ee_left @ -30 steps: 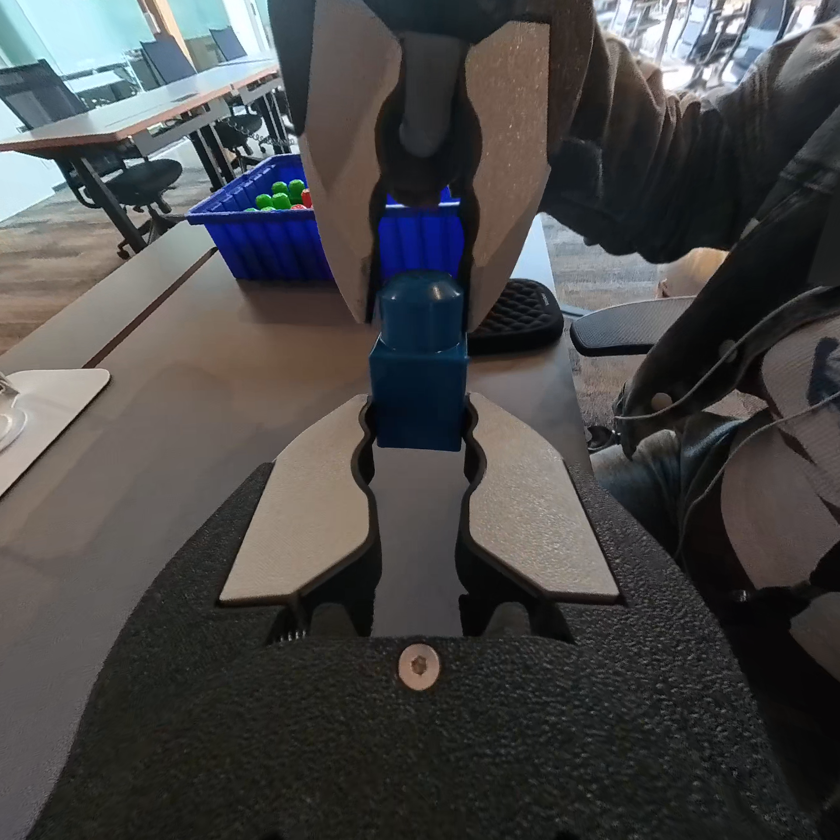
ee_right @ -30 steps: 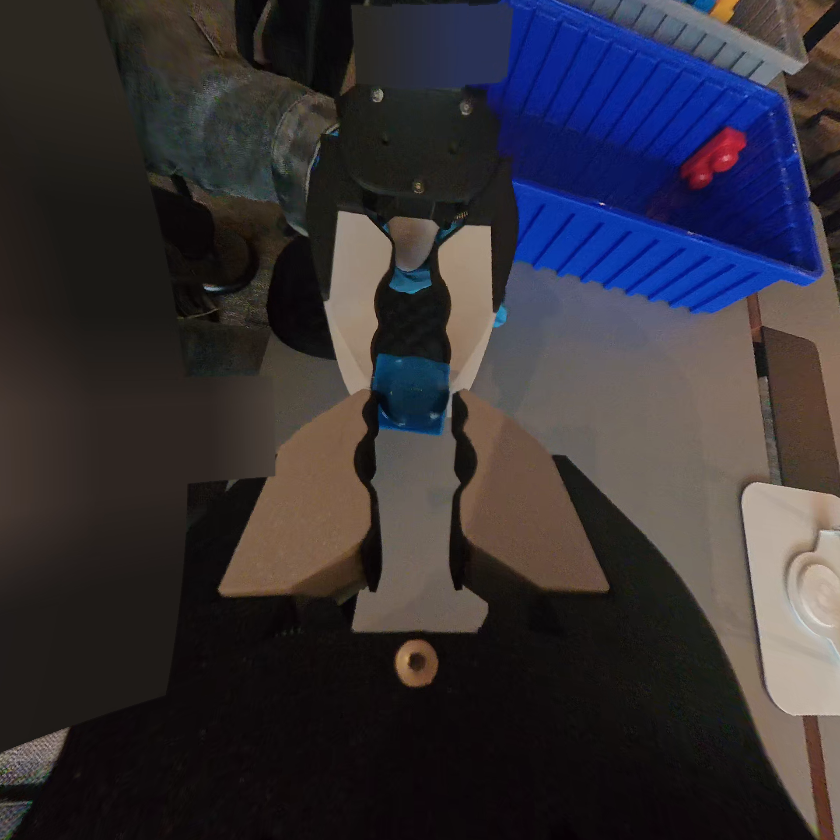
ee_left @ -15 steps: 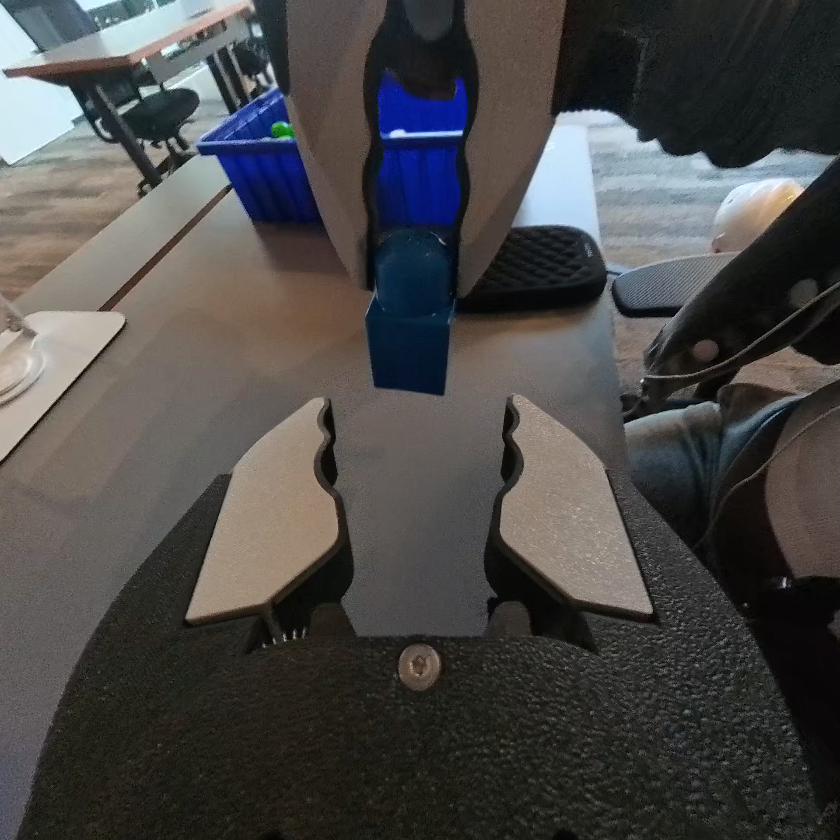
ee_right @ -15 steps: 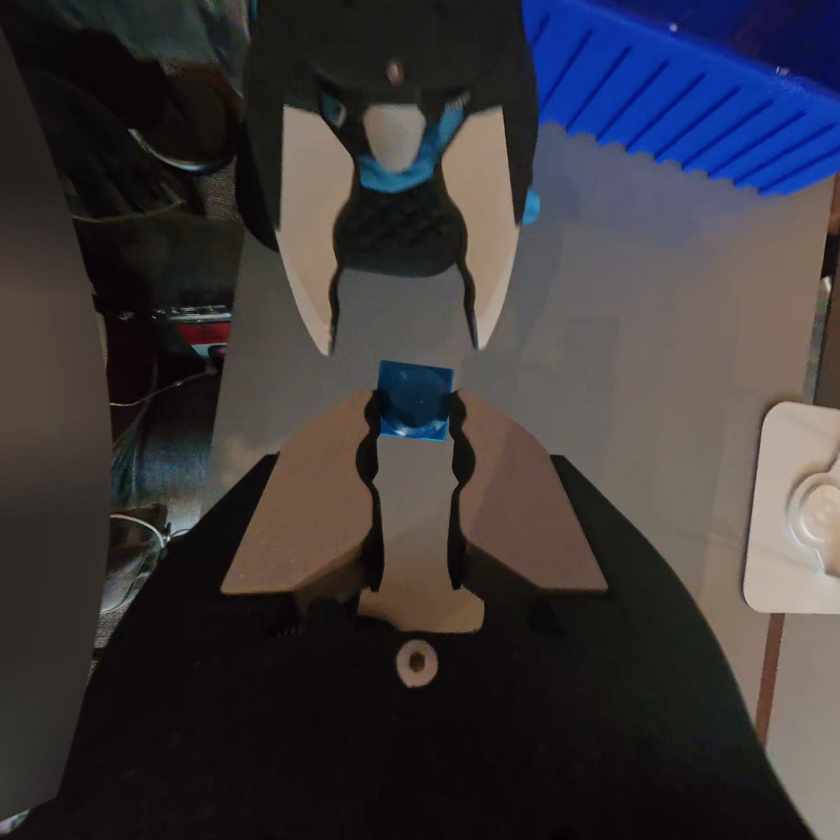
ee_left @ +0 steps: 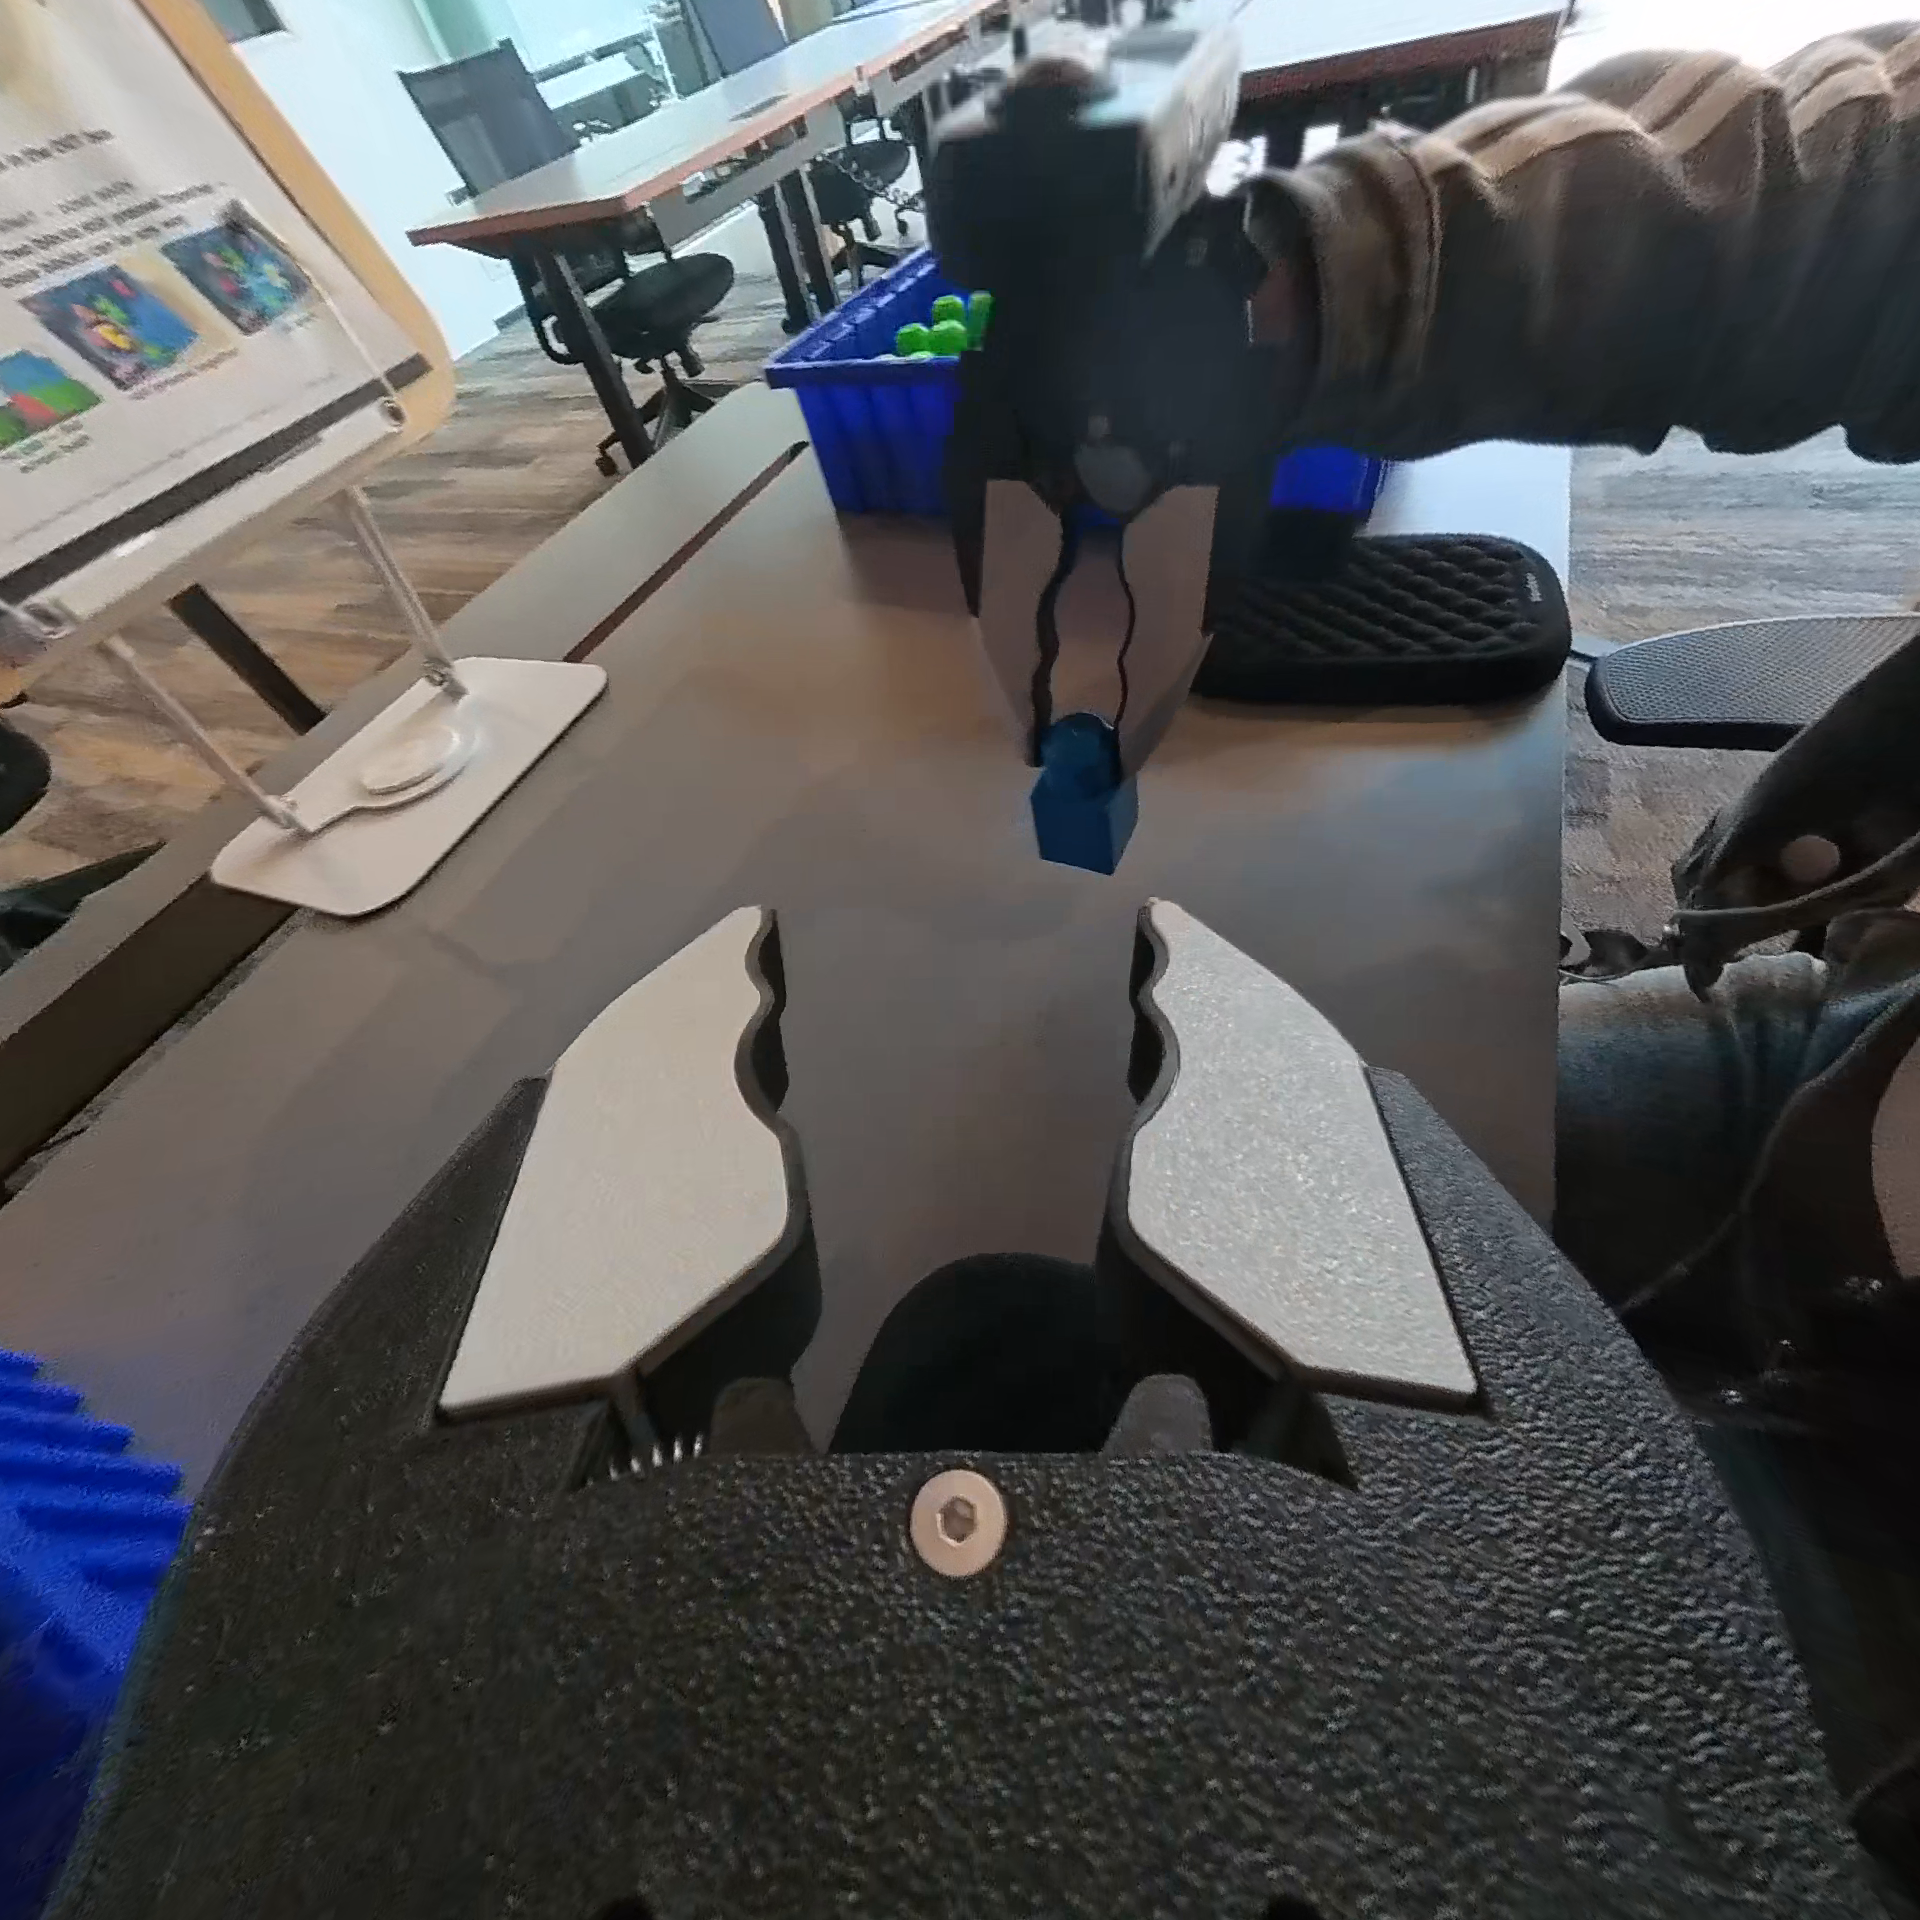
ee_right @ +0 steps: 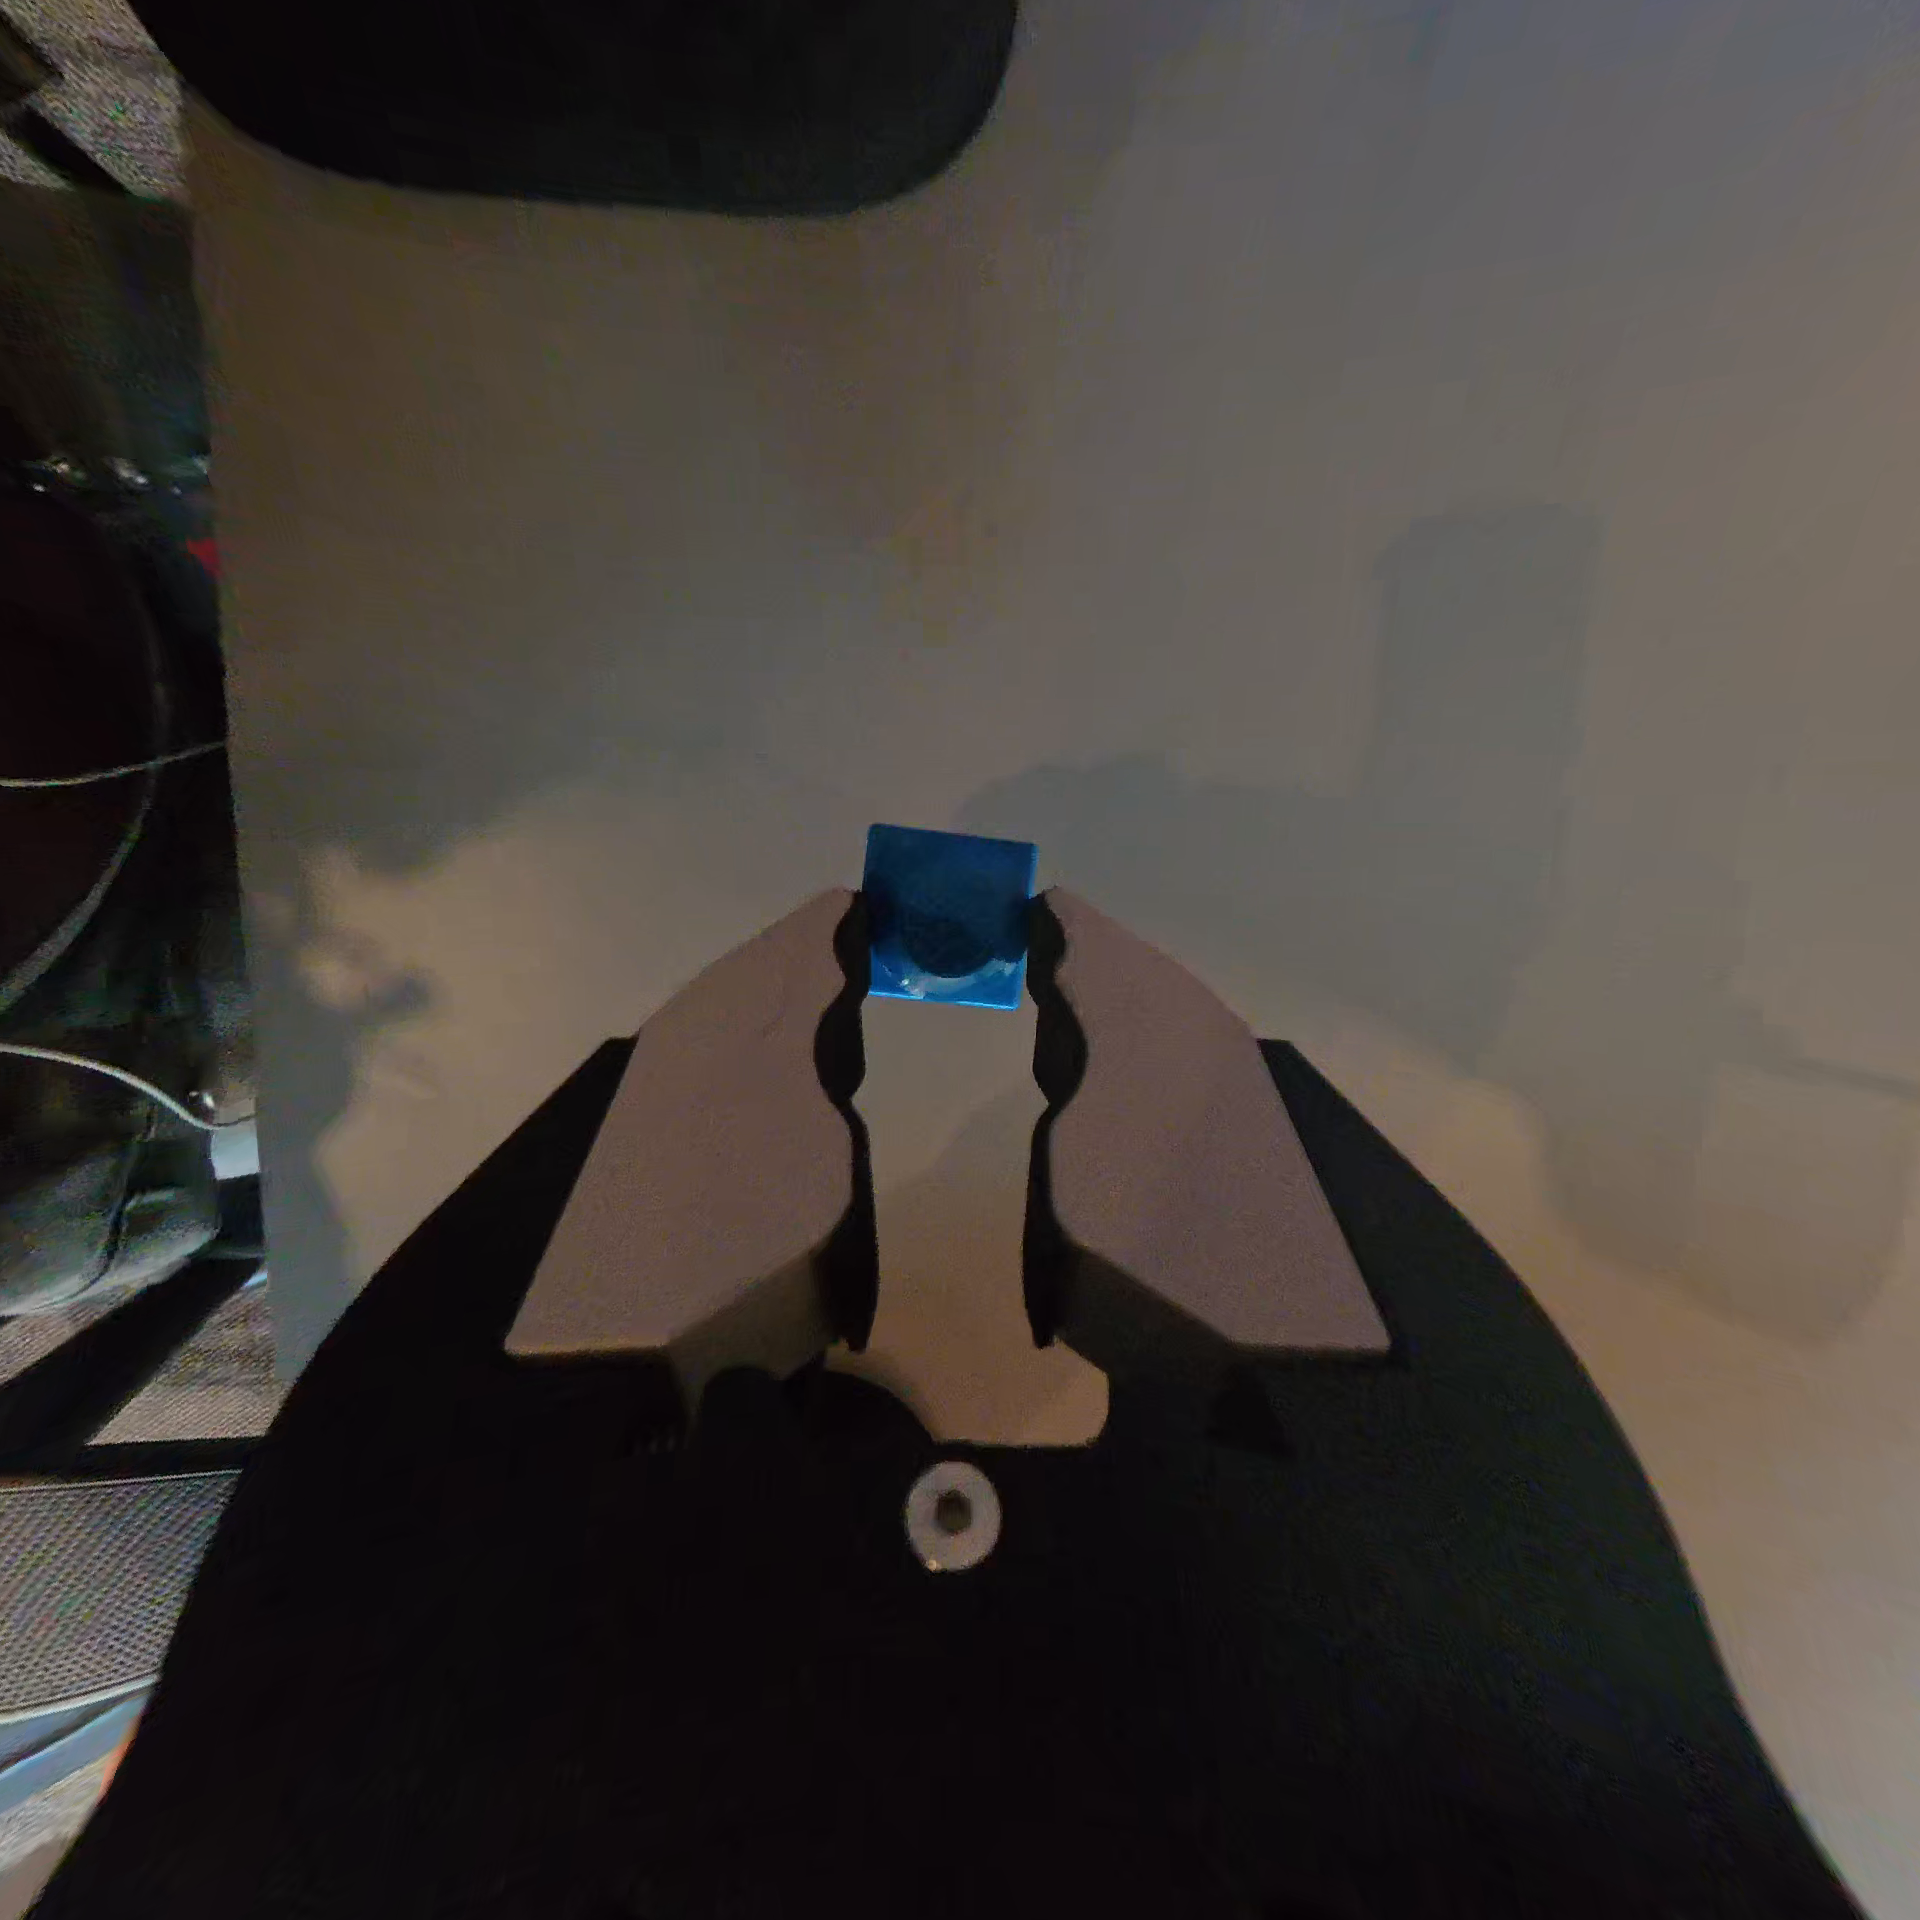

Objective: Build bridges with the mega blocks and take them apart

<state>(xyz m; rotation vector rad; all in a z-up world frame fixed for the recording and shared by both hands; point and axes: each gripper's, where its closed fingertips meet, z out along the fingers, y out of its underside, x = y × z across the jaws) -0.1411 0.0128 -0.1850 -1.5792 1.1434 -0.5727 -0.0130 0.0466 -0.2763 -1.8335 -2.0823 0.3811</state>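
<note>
The right gripper pinches a smooth blue single-stud block by its round stud, above the dark table. The left gripper, with wavy-edged grey fingers, gapes empty. Only its view shows the ribbed blue bin and mesh pad beyond.

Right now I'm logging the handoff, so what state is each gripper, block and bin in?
left gripper: open, empty.
right gripper: shut on blue block.
blue block: held by its stud, above the table.
blue bin: on the table, green blocks inside.
</note>
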